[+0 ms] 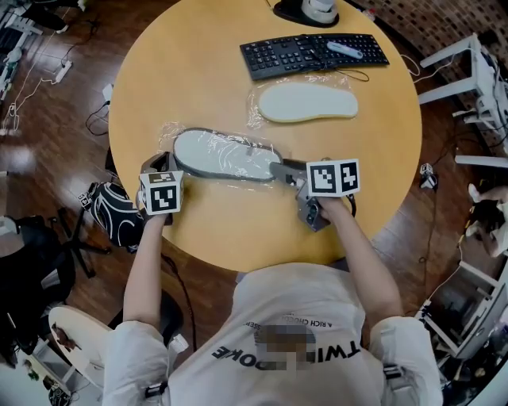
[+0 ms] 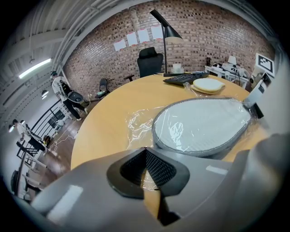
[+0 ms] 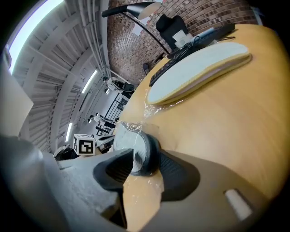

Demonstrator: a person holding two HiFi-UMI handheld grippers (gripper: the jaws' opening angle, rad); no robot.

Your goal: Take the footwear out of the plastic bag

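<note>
A grey slipper (image 1: 226, 155), sole up, lies inside a clear plastic bag (image 1: 178, 131) on the round wooden table (image 1: 198, 63). My left gripper (image 1: 168, 164) sits at the bag's left end. In the left gripper view its jaws (image 2: 145, 154) are shut, with crinkled film of the plastic bag (image 2: 136, 122) pinched between the pads and the slipper (image 2: 201, 124) just beyond. My right gripper (image 1: 279, 170) is at the slipper's right end. In the right gripper view the slipper's end (image 3: 140, 152) sits between the jaws of the open right gripper (image 3: 140, 159), film still around it.
A cream-coloured slipper (image 1: 308, 103) lies sole up on loose plastic behind the grey one. A black keyboard (image 1: 313, 54) and a lamp base (image 1: 305, 11) stand at the table's far side. A black bag (image 1: 115, 212) lies on the floor to the left.
</note>
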